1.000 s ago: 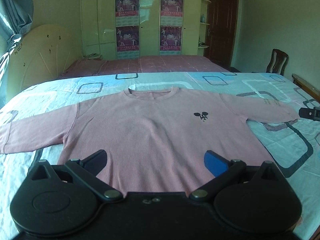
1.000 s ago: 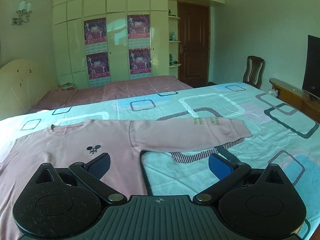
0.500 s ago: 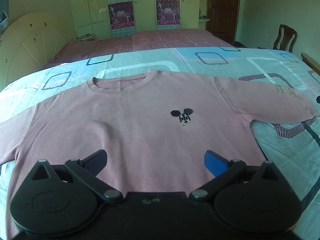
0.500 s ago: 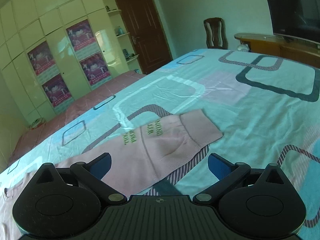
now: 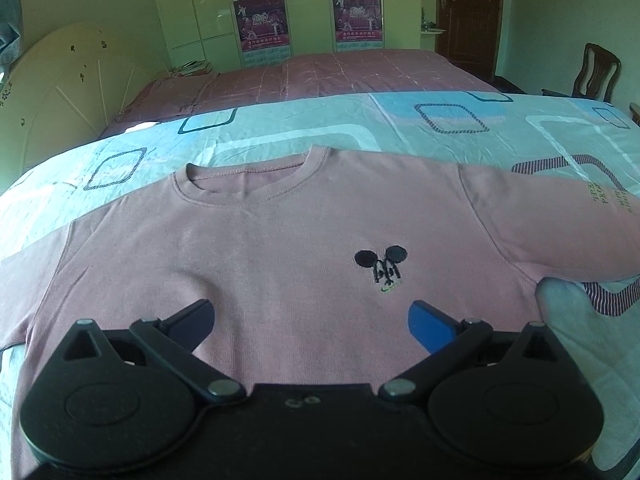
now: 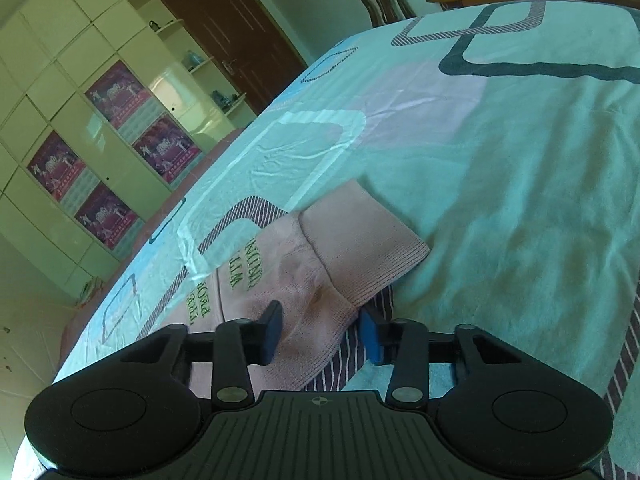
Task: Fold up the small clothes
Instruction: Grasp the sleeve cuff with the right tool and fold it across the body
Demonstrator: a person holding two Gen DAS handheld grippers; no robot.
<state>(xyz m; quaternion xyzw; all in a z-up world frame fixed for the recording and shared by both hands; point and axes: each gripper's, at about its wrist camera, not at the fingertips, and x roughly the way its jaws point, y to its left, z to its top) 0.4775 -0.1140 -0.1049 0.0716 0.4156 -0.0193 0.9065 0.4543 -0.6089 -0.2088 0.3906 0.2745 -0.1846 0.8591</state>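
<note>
A pink long-sleeved sweater with a small black emblem lies flat, front up, on the bed. My left gripper is open and empty, hovering over the sweater's lower chest. In the right wrist view, the sweater's right sleeve with green lettering and a ribbed cuff lies on the sheet. My right gripper is tilted and half closed, its jaws on either side of the sleeve's lower edge near the cuff, not pinching it shut.
The bed has a light blue sheet with square patterns. A second bed with a maroon cover stands behind. A wardrobe with posters, a door and a wooden chair line the far wall.
My left gripper moved forward over the sweater's body. My right gripper swung right, dropped to the sleeve cuff, tilted, and its jaws narrowed around the sleeve edge.
</note>
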